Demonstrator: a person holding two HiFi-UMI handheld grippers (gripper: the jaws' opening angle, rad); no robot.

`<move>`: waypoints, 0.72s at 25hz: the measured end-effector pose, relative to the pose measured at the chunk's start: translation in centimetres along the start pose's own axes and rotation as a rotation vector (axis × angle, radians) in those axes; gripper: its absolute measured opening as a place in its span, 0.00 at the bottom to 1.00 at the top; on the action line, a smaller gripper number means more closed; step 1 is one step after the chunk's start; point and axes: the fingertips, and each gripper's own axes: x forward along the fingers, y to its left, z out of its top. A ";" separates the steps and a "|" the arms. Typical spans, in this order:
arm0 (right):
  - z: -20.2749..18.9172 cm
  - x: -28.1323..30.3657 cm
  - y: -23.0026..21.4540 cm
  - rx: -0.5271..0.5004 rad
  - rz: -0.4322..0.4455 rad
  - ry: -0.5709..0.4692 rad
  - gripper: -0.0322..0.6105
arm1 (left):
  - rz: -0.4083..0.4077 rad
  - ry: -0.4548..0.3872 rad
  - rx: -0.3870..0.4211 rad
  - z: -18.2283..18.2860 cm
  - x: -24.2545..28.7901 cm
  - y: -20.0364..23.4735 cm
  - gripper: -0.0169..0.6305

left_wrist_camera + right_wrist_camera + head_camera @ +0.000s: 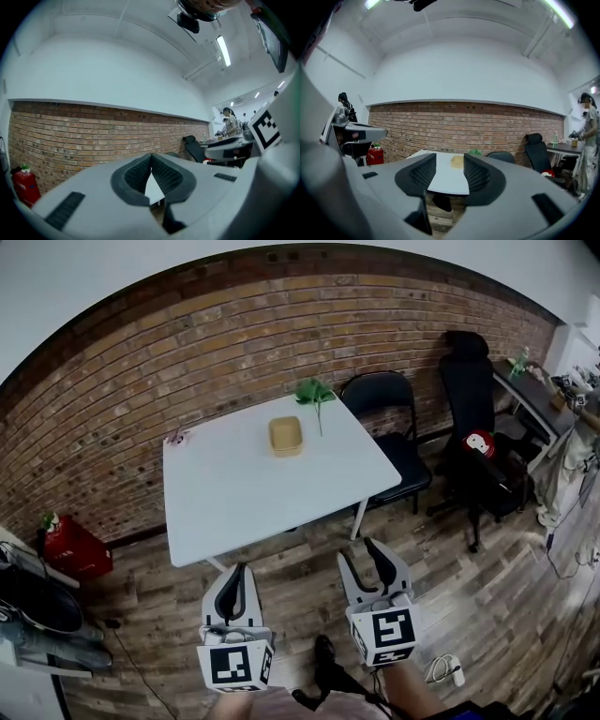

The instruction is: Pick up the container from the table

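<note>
A small tan square container (286, 436) sits on the white table (244, 493), toward its far side; the right gripper view shows the container (457, 161) small between the jaws, far off. My left gripper (237, 577) hangs over the floor in front of the table, its jaws pressed together with nothing between them (151, 165). My right gripper (365, 554) is level with the table's front right corner, open and empty (450, 174). Both grippers are well short of the container.
A green paper plant (315, 395) stands at the table's far edge, a small pink thing (177, 438) at its far left corner. Black chairs (394, 432) and an office chair (473, 418) stand to the right, a red extinguisher (67, 545) to the left. Behind is a brick wall (187, 343).
</note>
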 end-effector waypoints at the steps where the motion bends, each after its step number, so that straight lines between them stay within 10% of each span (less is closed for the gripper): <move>1: 0.1 0.9 -0.5 0.001 0.005 0.001 0.34 | 0.005 0.003 0.001 0.1 1.0 0.1 0.04; 18: 2.4 11.1 -6.4 0.002 0.056 -0.034 0.33 | 0.068 -0.020 0.035 2.2 11.4 1.2 0.04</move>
